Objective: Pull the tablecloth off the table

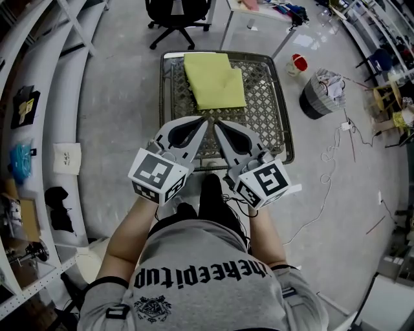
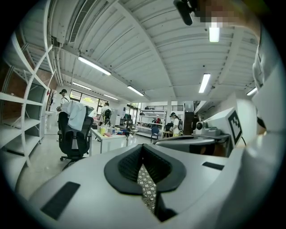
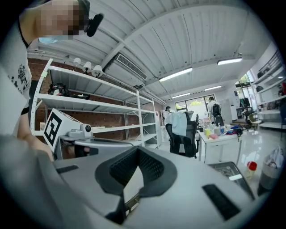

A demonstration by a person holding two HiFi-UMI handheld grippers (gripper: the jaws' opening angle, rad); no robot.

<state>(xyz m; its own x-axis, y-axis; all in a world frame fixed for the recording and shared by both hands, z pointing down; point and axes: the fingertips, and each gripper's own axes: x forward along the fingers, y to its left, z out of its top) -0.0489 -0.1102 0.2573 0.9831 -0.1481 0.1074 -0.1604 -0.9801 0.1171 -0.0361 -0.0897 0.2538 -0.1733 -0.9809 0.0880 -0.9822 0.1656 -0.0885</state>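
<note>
A yellow-green tablecloth (image 1: 213, 79) lies folded on the far half of a small metal lattice table (image 1: 266, 115) in the head view. My left gripper (image 1: 204, 123) and right gripper (image 1: 217, 124) are held side by side above the table's near half, their tips almost touching each other and pointing at the cloth's near edge. Both are shut with nothing between the jaws. In the left gripper view the left gripper (image 2: 142, 148) points level across the room, and so does the right gripper (image 3: 137, 150) in its own view, where a corner of the table (image 3: 232, 170) shows.
A black office chair (image 1: 178, 18) and a white desk (image 1: 259, 14) stand beyond the table. A grey bin (image 1: 320, 95) and a red-topped cup (image 1: 299, 63) sit on the floor to the right, with cables (image 1: 336, 139) nearby. White shelving (image 1: 39, 129) runs along the left.
</note>
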